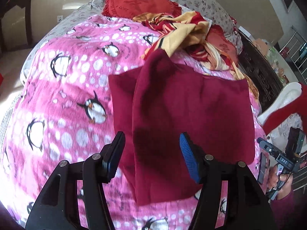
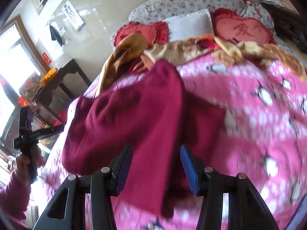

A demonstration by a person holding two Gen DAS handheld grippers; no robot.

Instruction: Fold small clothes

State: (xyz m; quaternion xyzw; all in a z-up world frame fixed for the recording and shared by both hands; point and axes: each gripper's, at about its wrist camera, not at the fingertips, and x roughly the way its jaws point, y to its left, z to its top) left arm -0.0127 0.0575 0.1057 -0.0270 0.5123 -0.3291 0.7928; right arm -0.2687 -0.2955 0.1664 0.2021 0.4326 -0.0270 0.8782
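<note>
Maroon garment (image 1: 184, 115), beneath parted left tongs (image 1: 151, 153)

A bed (image 1: 48, 103) carries everything, spread with a pink penguin-print blanket (image 1: 63, 88) that covers most of its top. On the near middle of the blanket lies a dark red garment (image 1: 191, 115), folded flat with one long panel laid over it. At the far end a rumpled red-and-yellow cloth (image 1: 184, 30) lies heaped, and behind it sit a red heart-shaped cushion (image 1: 138, 0), a white pillow (image 2: 190, 25) and a floral pillow (image 2: 184, 0)
</note>
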